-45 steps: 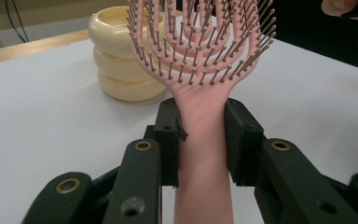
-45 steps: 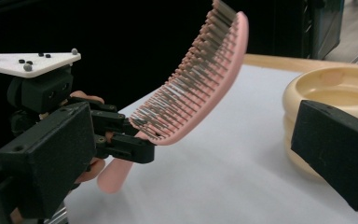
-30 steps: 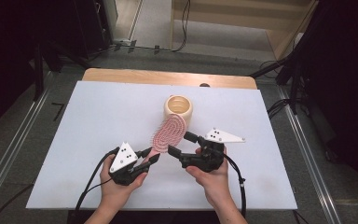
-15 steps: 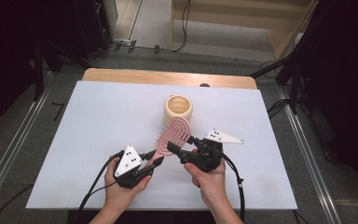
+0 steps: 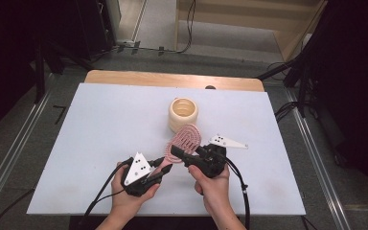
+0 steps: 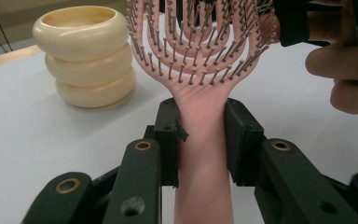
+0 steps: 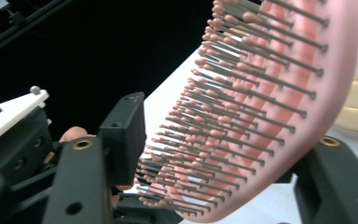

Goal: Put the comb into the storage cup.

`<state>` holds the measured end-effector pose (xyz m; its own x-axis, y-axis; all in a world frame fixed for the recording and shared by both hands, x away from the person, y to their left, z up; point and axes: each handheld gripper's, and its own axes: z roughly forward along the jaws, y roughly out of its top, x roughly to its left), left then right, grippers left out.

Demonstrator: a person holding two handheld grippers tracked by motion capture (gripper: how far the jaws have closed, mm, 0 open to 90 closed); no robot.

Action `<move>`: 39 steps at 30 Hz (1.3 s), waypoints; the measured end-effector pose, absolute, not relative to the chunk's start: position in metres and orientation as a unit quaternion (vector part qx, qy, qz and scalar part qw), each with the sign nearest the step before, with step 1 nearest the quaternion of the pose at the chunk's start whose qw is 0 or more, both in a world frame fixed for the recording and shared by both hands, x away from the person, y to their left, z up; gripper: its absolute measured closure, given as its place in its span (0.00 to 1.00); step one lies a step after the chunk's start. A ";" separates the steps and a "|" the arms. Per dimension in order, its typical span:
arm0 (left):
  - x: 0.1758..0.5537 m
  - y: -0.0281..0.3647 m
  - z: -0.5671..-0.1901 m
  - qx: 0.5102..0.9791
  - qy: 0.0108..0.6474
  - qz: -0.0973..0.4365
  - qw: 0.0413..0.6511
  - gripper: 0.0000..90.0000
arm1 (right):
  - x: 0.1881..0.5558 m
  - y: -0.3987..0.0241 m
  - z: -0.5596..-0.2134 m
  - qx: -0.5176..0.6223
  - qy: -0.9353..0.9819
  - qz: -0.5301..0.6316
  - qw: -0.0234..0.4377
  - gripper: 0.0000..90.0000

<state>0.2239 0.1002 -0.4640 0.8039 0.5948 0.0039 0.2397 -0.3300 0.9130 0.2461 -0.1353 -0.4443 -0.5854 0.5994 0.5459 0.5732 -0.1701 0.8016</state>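
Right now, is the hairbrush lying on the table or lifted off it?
Lifted. The left tongs clamp the pink hairbrush by its handle, and its bristled head stands above the white table, beside the cream ringed cup.

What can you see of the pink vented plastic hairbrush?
The pink vented plastic hairbrush has an open looped paddle head with dark, pink-tipped bristles and a plain flat handle. It is held off the white table, its head toward the cream ribbed cup. The left gripper clamps the handle; the right gripper straddles the bristled head, its jaws having just been closing.
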 end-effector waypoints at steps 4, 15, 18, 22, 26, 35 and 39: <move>0.224 0.099 -0.466 0.797 0.262 0.171 0.517 0.78 | 0.247 -0.136 -0.447 0.457 0.642 0.616 0.008 0.51; 0.227 0.096 -0.471 0.804 0.248 0.143 0.522 0.73 | 0.246 -0.142 -0.452 0.432 0.630 0.644 -0.035 0.68; 0.226 0.099 -0.468 0.797 0.246 0.141 0.534 0.50 | 0.243 -0.142 -0.447 0.417 0.634 0.651 -0.023 0.68; 0.227 0.105 -0.465 0.786 0.262 0.137 0.543 0.22 | 0.238 -0.142 -0.439 0.399 0.649 0.648 0.015 0.68; 0.230 0.116 -0.467 0.785 0.276 0.135 0.537 0.11 | 0.237 -0.145 -0.434 0.393 0.650 0.651 0.027 0.68; 0.232 0.159 -0.479 0.768 0.305 0.140 0.545 0.02 | 0.237 -0.151 -0.427 0.377 0.661 0.646 0.061 0.68; 0.233 0.175 -0.477 0.762 0.306 0.158 0.548 0.02 | 0.239 -0.153 -0.424 0.375 0.661 0.647 0.067 0.68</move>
<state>0.2325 0.1749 -0.4770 0.7625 0.6400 -0.0947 0.2934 -0.2116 0.9323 0.2388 -0.1529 -0.4243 -0.7095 0.5822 0.3970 0.4097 -0.1177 0.9046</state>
